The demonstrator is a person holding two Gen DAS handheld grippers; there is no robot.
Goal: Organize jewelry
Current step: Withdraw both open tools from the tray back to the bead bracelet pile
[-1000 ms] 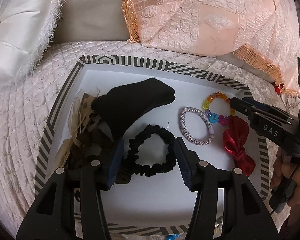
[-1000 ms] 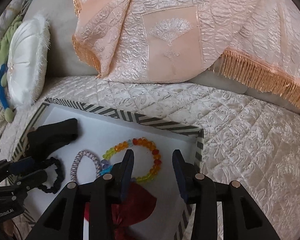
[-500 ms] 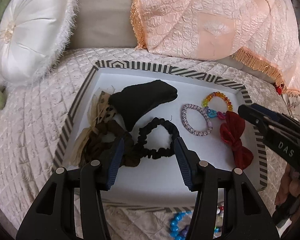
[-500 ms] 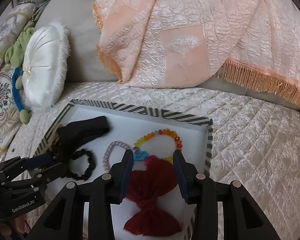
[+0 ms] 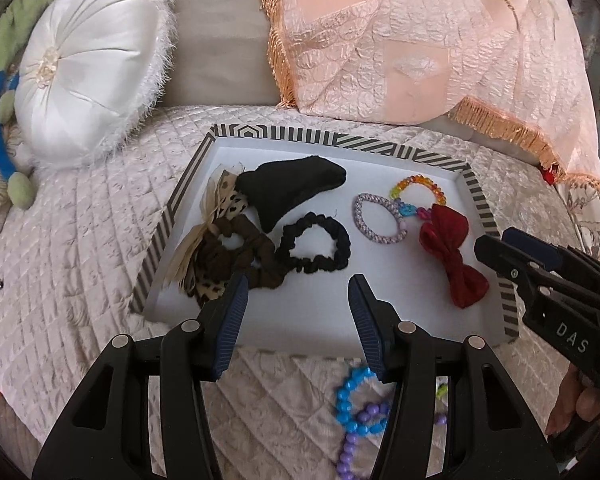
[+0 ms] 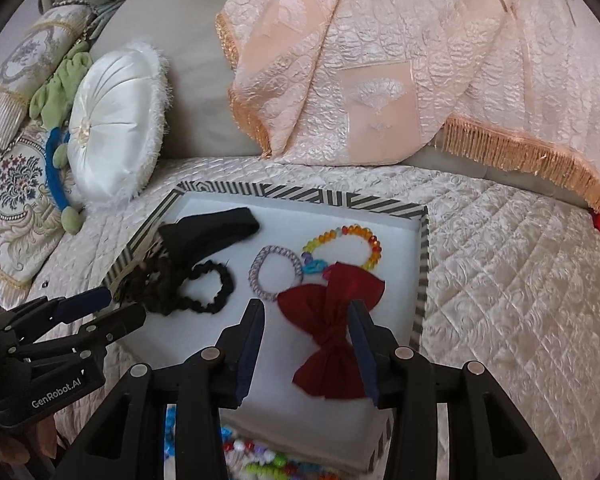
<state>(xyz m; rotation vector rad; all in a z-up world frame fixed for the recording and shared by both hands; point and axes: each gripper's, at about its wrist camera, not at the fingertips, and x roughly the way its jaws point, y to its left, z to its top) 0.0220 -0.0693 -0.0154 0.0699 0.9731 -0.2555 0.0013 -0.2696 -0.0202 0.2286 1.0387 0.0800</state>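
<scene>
Two hand-held grippers in frame, both released, jaws apart, nothing between them. Left hand-held gripper (image 5: 296, 300) hovers over the near edge of the striped tray (image 5: 168, 224), fingers pointing at the black scrunchie (image 5: 314, 248). Right hand-held gripper (image 6: 306, 338) sits low over the tray's right half, its fingers either side of the red bow (image 6: 328, 328) in view; contact with the bow can't be confirmed.

Tray sits on a quilted bed cover (image 5: 80, 248). Contents, left to right in the left wrist view:
- brown/leopard scrunchies with straw-coloured trim (image 5: 220, 248), bunched against the left rim
- black fabric piece (image 5: 288, 192), overlapping that bunch
- black scrunchie, flat, just right of the brown ones, touching them
- lilac braided bracelet (image 5: 380, 218), flat
- rainbow bead bracelet (image 5: 420, 192), touching the lilac one at a blue clasp
- red bow, lying over the bead bracelet's near edge

Outside the tray, on the cover at its near edge: blue and purple bead strands (image 5: 360, 412), partly hidden by the left gripper.

Background: white round cushion (image 5: 88, 84) on the left, peach fringed throw (image 5: 420, 40) behind.
</scene>
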